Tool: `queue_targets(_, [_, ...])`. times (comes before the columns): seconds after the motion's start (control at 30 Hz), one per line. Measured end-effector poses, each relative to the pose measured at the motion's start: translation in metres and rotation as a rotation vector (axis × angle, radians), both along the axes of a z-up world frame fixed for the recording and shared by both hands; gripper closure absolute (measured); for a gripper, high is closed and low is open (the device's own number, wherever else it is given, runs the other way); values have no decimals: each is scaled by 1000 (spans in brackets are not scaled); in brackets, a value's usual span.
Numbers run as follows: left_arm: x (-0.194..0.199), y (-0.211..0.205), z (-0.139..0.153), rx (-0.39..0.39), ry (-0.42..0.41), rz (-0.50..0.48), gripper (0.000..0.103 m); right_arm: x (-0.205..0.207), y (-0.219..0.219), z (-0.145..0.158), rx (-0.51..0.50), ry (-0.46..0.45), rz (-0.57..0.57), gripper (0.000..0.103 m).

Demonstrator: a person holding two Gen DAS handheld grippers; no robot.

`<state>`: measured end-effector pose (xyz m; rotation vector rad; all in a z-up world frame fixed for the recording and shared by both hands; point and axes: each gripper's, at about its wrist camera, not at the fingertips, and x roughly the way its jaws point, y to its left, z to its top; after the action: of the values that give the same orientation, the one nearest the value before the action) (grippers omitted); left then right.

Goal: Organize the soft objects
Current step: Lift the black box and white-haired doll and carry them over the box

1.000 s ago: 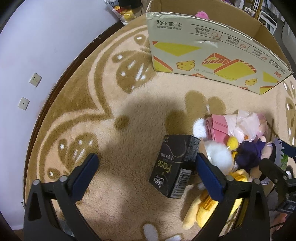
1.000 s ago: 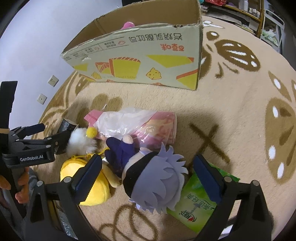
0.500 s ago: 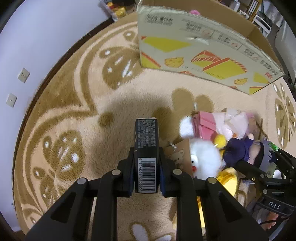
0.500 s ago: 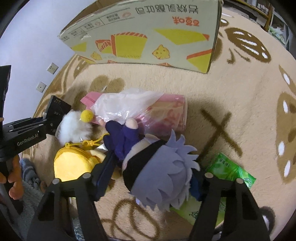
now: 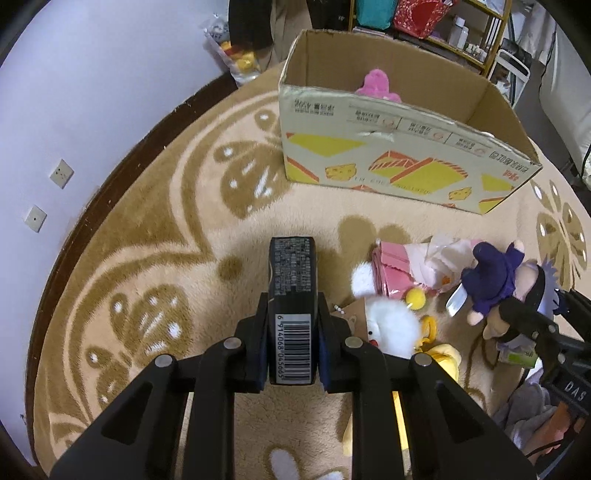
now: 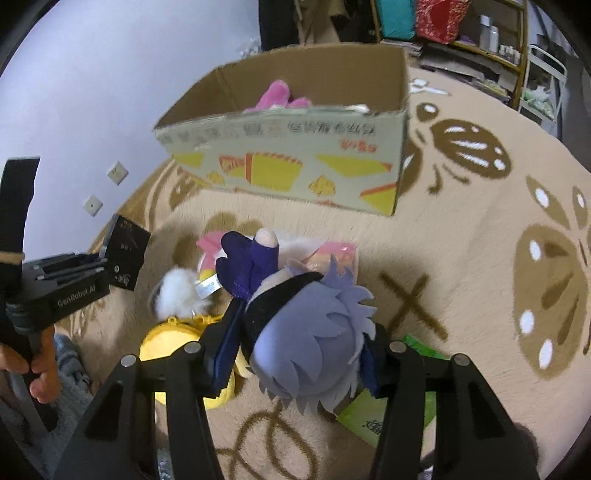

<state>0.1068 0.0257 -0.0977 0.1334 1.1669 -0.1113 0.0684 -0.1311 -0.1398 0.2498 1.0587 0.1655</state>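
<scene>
My left gripper (image 5: 291, 345) is shut on a black tissue pack (image 5: 292, 288) with a barcode, held above the rug; it also shows in the right wrist view (image 6: 125, 253). My right gripper (image 6: 299, 363) is shut on the head of a plush doll with pale purple hair (image 6: 306, 354) and a dark blue body, lifted off the rug; the doll also shows in the left wrist view (image 5: 495, 280). An open cardboard box (image 5: 399, 162) stands beyond, with a pink plush (image 5: 376, 83) inside. A white fluffy plush (image 5: 391, 328), a yellow plush (image 6: 173, 347) and a pink bagged item (image 5: 399, 269) lie on the rug.
A green packet (image 6: 391, 410) lies under the doll on the patterned beige rug (image 5: 177, 258). A purple wall (image 5: 74, 92) with sockets borders the rug at left. Shelves (image 5: 461, 22) stand behind the box.
My left gripper closed on the black pack and lifted it. My right gripper closed on the doll's head and raised it; both views now look higher, into the box.
</scene>
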Motion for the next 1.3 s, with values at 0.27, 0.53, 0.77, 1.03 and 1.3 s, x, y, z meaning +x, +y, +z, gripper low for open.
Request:
queue_targets(0.27, [-7,-6,10,28,-34,-15,84,-5,-6,17,-9,-98,-43,45])
queue_targets(0.53, [-20,-19,38,40,-182,-66,84,-6,-9,32,7,-168,-51,45])
queue_targets(0.77, [-23,-19,58,27,-282,-65,84,-7,-11,45,2,-227,-47,45])
queue_targets(1.03, [-19,-29,72,39,-378,-105,84,-2,-15,62,16,-291,-43,45])
queue_targets(1.3, [-4,-42,86,57,-473,-134,84,10,-24,77,56,-337,-55,45])
